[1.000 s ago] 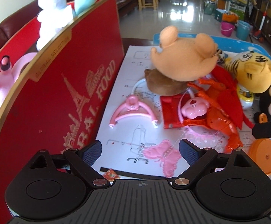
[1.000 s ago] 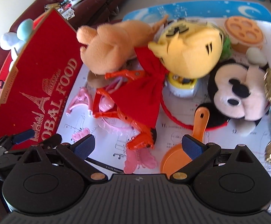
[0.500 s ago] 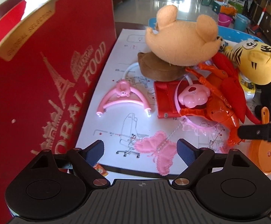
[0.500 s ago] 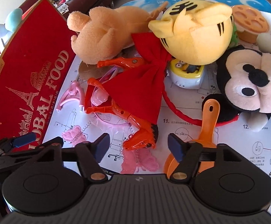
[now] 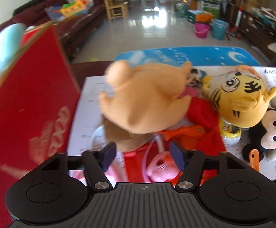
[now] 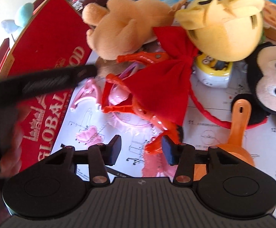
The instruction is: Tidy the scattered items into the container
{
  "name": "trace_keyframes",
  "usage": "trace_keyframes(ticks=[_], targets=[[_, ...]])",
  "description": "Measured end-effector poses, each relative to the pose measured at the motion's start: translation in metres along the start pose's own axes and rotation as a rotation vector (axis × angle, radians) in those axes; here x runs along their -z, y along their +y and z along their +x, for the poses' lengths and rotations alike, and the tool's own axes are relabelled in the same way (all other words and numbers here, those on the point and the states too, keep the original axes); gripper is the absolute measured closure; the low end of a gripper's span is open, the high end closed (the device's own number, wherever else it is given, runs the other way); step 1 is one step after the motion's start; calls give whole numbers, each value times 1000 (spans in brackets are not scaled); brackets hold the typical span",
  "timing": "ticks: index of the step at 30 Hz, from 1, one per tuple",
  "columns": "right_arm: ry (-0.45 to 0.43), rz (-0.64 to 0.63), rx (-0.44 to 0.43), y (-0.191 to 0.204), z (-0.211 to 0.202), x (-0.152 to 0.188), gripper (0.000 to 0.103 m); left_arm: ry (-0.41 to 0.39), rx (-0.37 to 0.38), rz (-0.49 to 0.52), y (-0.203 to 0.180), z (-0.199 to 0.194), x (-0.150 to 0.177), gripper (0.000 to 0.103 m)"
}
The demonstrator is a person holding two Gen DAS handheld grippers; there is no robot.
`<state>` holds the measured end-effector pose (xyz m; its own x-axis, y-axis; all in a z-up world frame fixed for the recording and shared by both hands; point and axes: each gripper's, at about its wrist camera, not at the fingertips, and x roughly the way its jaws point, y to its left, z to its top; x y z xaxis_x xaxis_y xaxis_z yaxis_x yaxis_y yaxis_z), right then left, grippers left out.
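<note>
My left gripper (image 5: pixel 143 155) hovers over the toy pile with its jaws closing. A brown plush part and a pink plastic toy (image 5: pixel 160 171) lie below the gap, and neither pad presses on them. A peach plush (image 5: pixel 143 98) lies just ahead. My right gripper (image 6: pixel 142 150) is low over the paper, its jaws closing around the claw tip of an orange-red toy lobster (image 6: pixel 153 146). The claw sits by the right pad, clear of the left one. A pink butterfly (image 6: pixel 151 167) lies beneath. The red "GLOBAL FOOD" box (image 6: pixel 48 57) stands at the left.
A yellow tiger plush (image 5: pixel 238 102), a black mouse plush (image 5: pixel 271 133), a red bow (image 6: pixel 162 87), an orange scoop (image 6: pixel 238 121) and a small yellow toy (image 6: pixel 214 68) crowd the right. The blurred left gripper's body (image 6: pixel 42 83) crosses in front of the box. Plush toys poke above the box wall.
My left gripper has moved forward to the peach plush and its jaws have narrowed. My right gripper has sunk a little towards the lobster's claw, and its jaws have narrowed too.
</note>
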<state>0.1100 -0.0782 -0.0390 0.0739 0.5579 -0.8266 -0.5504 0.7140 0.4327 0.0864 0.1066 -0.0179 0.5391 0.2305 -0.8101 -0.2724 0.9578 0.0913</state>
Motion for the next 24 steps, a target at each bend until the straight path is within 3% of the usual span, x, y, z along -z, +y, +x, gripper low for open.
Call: trace_keyframes(ticks=[2,3,6,7,8,15,24], targets=[[5,-17,-3,1,2,0,50,67,-23,16,-7,20,-1,86],[9,-21,-8,0,2,-1,50,99,-32,13,-8,29,-2,90],[17,-24,-23,-4,1,-1,48,129,-31,10,-5,41,1,89],[19,-20,-30,-6,1,-2,48,126,-22,18,-5,39,4,80],[20,-13,-33,-8,2,-2,48,124,-14,35,-7,37,5,79],[13,8,-1,-15,4,-6,42,93,-27,185,-23,23,19,82],[28,144,-6,-52,-6,18,43,117,104,329,-29,10,27,83]])
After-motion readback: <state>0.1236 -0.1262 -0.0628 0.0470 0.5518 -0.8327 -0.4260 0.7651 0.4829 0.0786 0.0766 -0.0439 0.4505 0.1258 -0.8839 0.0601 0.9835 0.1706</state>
